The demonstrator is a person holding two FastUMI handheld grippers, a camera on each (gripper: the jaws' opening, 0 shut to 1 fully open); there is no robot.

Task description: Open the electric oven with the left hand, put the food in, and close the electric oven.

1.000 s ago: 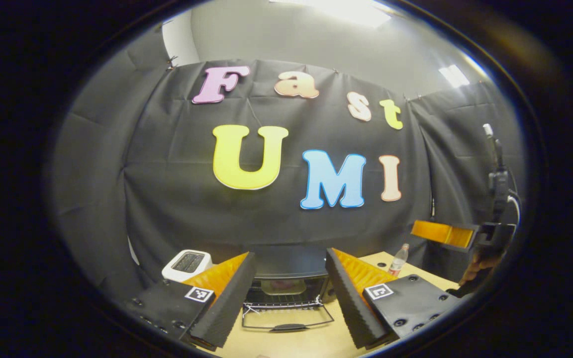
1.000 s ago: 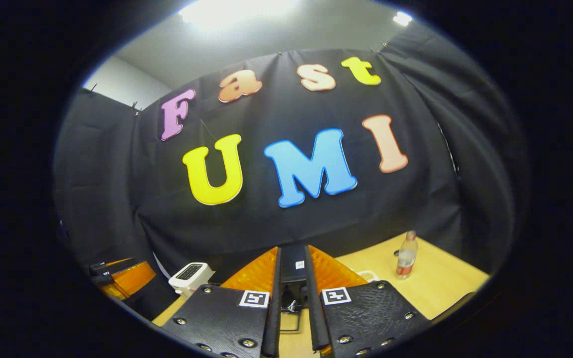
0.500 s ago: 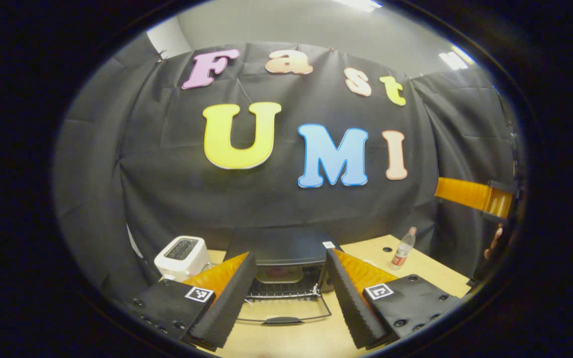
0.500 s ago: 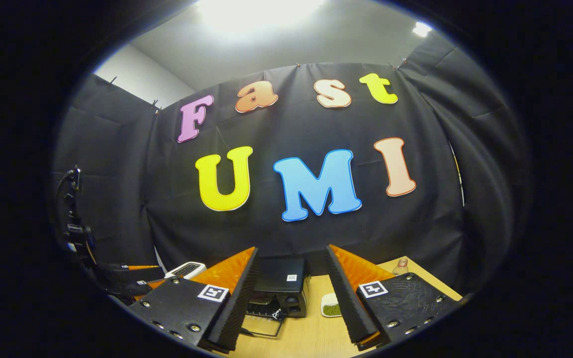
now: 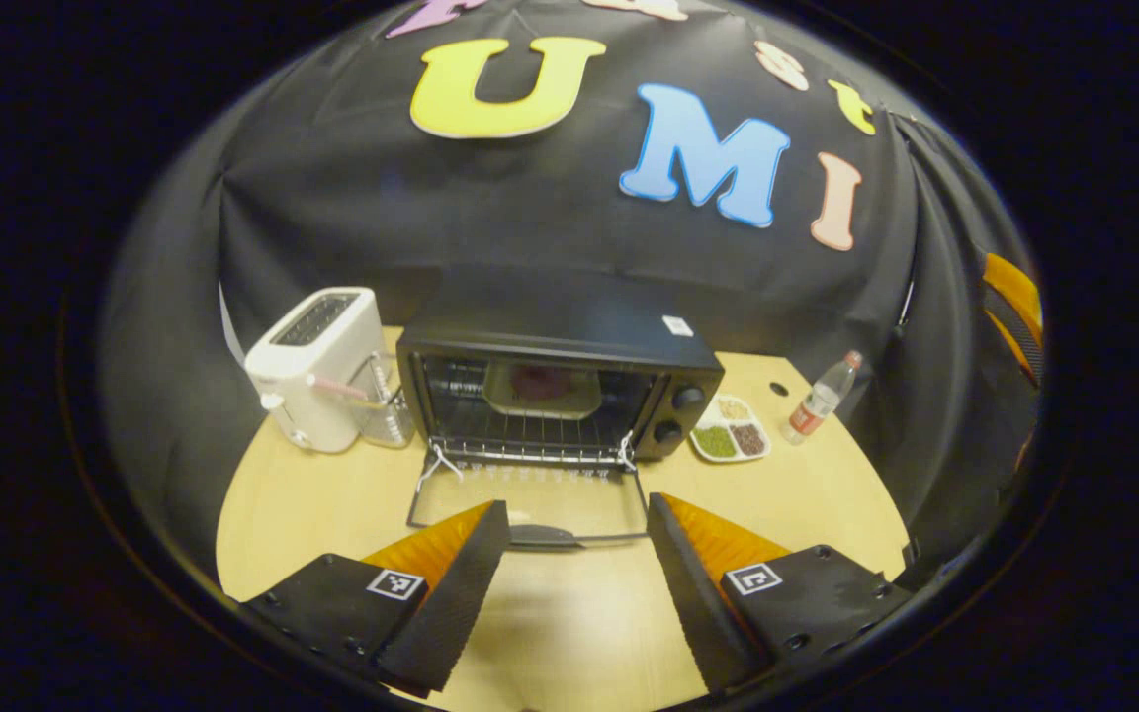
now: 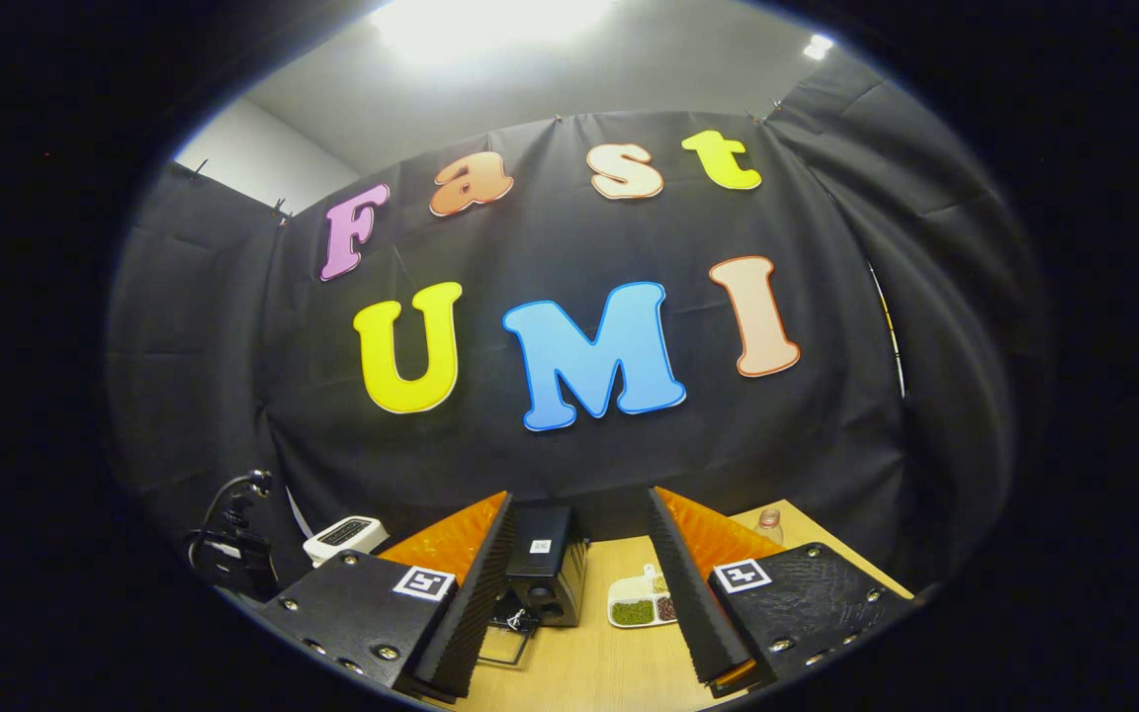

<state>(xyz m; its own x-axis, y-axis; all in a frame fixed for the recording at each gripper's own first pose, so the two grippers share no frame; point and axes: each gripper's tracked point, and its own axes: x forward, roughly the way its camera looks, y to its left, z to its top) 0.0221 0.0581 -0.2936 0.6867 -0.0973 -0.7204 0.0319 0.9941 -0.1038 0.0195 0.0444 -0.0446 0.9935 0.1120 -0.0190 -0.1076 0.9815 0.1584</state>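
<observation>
The black electric oven [image 5: 569, 341] stands mid-table with its glass door [image 5: 530, 489] folded down flat, handle [image 5: 545, 537] nearest me. On its wire rack sits a pale tray with a purple piece of food [image 5: 542, 384]. My left gripper [image 5: 576, 506] is open, hanging above the table just in front of the door handle, with nothing between its fingers. My right gripper [image 6: 579, 494] is also open and empty, held higher and farther back; past its fingers I see the oven [image 6: 545, 564] from its right side. Its orange finger [image 5: 1009, 297] shows at the far right edge of the left gripper view.
A white toaster [image 5: 317, 366] and a clear container [image 5: 382, 400] stand left of the oven. A divided dish of beans [image 5: 731, 440] and a plastic bottle [image 5: 817, 400] sit to its right on the round wooden table [image 5: 312, 504]. Black cloth walls close behind.
The right gripper went from shut to open a second ago and stays open. The left gripper's view has tipped down, so the whole oven and tabletop now show.
</observation>
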